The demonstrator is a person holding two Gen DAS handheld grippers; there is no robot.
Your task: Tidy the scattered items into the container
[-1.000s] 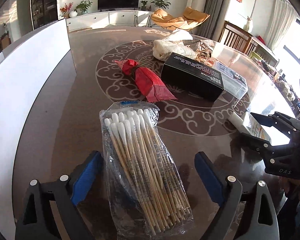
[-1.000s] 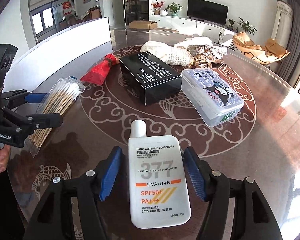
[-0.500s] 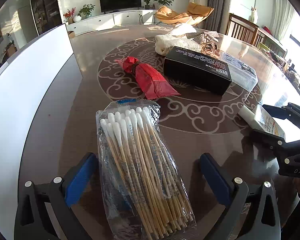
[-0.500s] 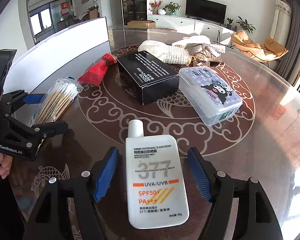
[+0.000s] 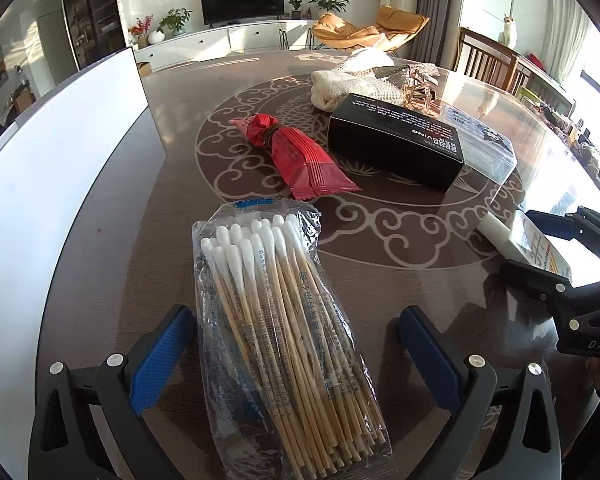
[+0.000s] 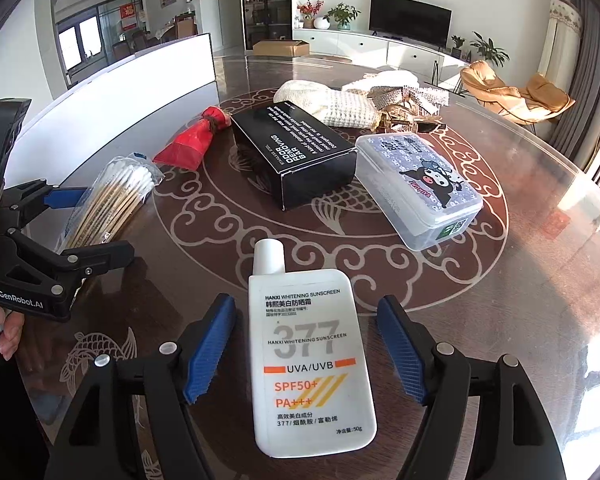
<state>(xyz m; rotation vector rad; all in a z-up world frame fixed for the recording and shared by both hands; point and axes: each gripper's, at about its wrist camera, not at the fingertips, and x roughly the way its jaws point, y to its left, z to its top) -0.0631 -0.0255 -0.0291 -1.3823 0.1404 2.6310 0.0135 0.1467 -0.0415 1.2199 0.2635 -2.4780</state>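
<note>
Half the sunscreen tube [image 5: 528, 240] (label side) hides behind the right hand-held gripper [image 5: 556, 240].

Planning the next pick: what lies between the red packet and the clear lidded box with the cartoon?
The black carton lies between the red packet and the clear lidded box, plainest in the right wrist view. It looks close against the box and apart from the packet.

A television [image 6: 411, 19] stands beyond the table [image 6: 540, 280], near an orange armchair [image 6: 516, 94].
</note>
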